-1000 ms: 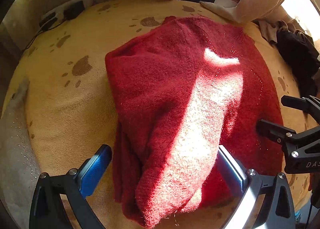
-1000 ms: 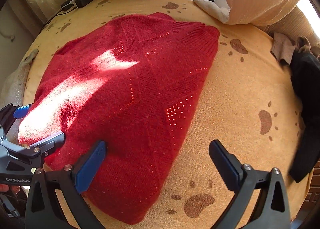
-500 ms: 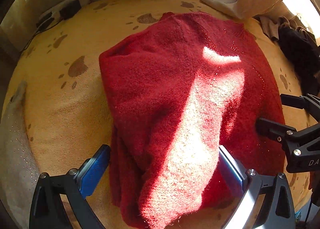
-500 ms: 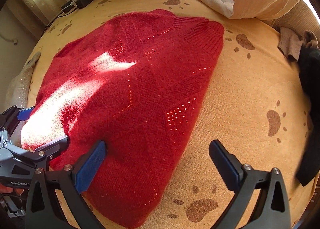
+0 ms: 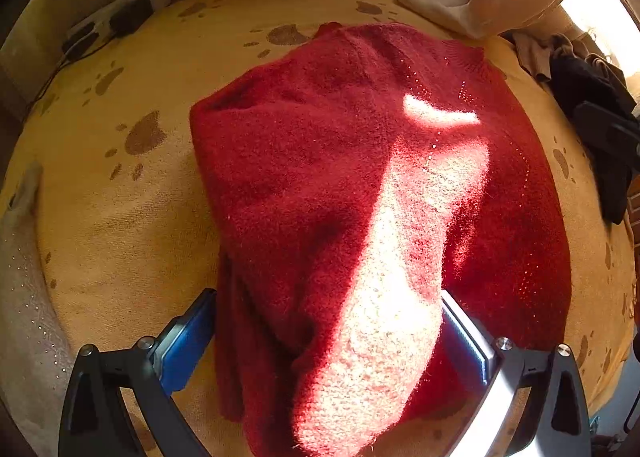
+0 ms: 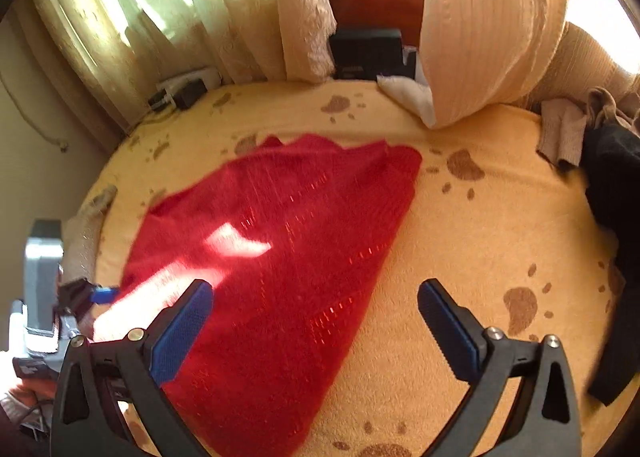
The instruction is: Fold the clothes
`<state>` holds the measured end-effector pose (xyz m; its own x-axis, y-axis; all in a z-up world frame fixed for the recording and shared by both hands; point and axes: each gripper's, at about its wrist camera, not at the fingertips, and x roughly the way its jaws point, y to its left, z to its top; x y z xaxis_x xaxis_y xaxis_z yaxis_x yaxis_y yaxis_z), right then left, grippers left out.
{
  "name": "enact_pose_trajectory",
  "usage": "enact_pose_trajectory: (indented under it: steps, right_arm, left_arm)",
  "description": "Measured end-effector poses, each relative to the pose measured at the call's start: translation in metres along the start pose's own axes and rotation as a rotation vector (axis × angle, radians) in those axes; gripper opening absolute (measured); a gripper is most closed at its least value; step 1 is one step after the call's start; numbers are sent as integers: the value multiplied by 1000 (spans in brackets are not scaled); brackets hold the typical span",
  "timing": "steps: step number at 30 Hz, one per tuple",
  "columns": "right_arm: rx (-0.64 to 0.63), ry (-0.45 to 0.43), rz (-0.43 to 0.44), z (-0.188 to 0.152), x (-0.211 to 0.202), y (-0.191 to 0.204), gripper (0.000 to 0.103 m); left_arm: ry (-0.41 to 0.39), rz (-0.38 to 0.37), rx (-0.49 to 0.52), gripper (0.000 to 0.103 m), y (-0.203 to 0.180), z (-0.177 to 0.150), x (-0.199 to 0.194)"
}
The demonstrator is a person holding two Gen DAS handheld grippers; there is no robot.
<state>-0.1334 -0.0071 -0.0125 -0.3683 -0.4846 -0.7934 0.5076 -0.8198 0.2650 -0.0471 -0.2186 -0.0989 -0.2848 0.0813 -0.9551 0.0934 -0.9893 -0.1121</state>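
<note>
Between the spread left fingers (image 5: 224,333) a sweater (image 5: 360,193) fold hangs ungripped, its length running away over the bed (image 5: 120,225); the right fingers (image 6: 444,321), nothing held, stand farther off.

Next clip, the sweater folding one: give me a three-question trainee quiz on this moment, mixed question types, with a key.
1. True or false: the fuzzy red knitted sweater lies on a yellow paw-print bedspread.
2. Multiple choice: the right gripper is A) shut on the sweater, B) open with nothing between its fingers, C) out of view.
3. Short answer: what lies between the blue pads of the left gripper?

Key: 1 true. 2 B. 3 A bunched part of the red sweater, with the jaws spread wide on either side of it rather than clamped.
</note>
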Motion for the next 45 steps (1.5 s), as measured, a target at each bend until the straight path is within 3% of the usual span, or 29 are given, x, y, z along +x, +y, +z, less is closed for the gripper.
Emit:
enact_pose_trajectory:
  steps: [4,8,12,15,23,27,29,32,34,45]
  right_arm:
    - [-186,-20,89,31,40,37,103]
    - [-298,74,130,45,90,53,103]
    - [-330,204,94,49,146,54,103]
    - [-393,208,46,42,160,58,103]
    - [-409,205,17,41,157,61,103]
    - [-326,184,34,45,136,58,103]
    - [-300,153,39,45,121,57,103]
    - [-287,161,-4,42,109,57,103]
    - [-278,167,-50,40,100,57,103]
    - [-193,106,-133,36,44,64,103]
  left_arm:
    - [-1,-11,-9,103,1,-4,-1]
    - [-4,-21,-15,103,2,-8,-1]
    - [-6,-31,-23,103,3,-12,-1]
    - [-6,-50,-38,103,5,-15,0]
    - [7,-54,-44,103,3,-18,-7]
    - [-15,-20,-45,103,2,-22,-21]
    - [-24,-9,-50,103,-16,-6,-24]
    - [-20,-4,-65,103,-19,-12,-26]
    - [-20,3,-67,103,11,4,-28]
    - [-52,86,-49,103,1,13,-45]
